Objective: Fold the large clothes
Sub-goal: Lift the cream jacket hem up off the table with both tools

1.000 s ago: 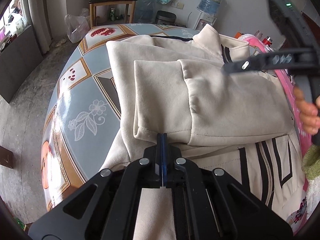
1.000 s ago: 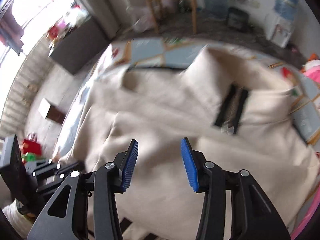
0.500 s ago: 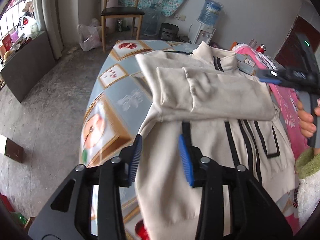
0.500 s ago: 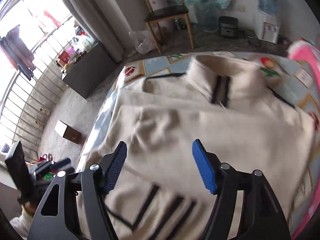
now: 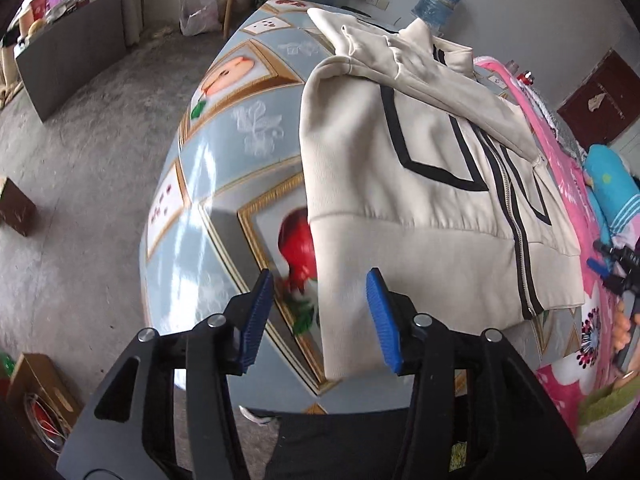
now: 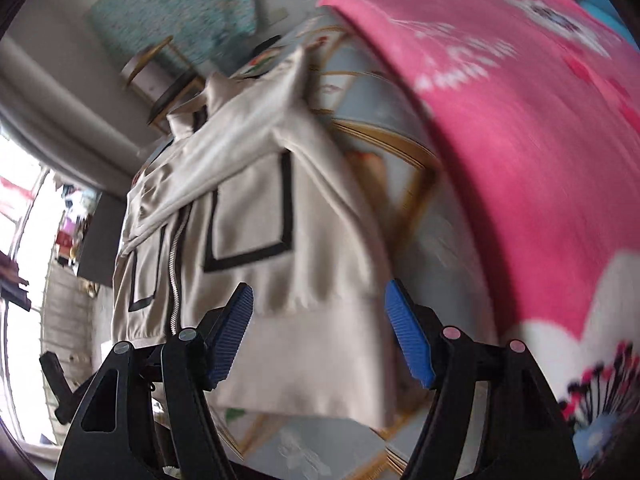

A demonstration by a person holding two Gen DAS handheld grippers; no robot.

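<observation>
**Both grippers letting go and dropping back to the hem**

The left gripper (image 5: 318,316), pinched on the sleeve a second ago, is opening over the hem's left corner, nothing held. The right gripper (image 6: 320,332) is hanging spread and empty over the right corner. The cream zip jacket (image 5: 420,184) is lying sleeves-folded on the patterned table (image 5: 240,120) (bottom fold likely next). Table edge at 6 o'clock; pink blanket (image 6: 520,120) crowding 2 o'clock.
</observation>
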